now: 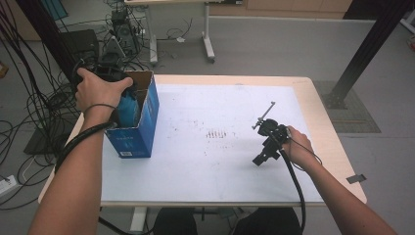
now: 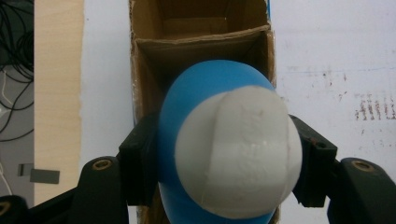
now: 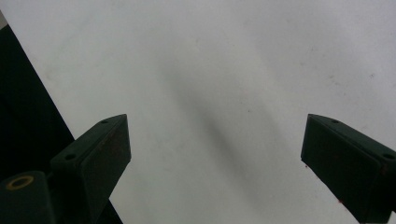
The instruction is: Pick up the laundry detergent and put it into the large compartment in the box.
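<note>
A blue bottle with a white rounded end [image 2: 233,154] is clamped between the jaws of my left gripper [image 2: 224,161], just above an open cardboard box [image 2: 201,42] with an inner divider. In the high view the left gripper [image 1: 120,98] is at the top of the blue box [image 1: 134,137] at the table's left, and the blue bottle [image 1: 128,108] shows inside its mouth. My right gripper [image 1: 262,157] rests low over the white table top [image 1: 215,166] at the right. Its jaws stand wide apart with nothing between them [image 3: 215,158].
The box stands near the table's left edge [image 1: 73,137]. Faint reddish marks [image 1: 216,133] dot the middle of the white surface. Cables and equipment [image 1: 112,29] lie on the floor beyond the left side. A black post [image 1: 362,54] rises at the far right.
</note>
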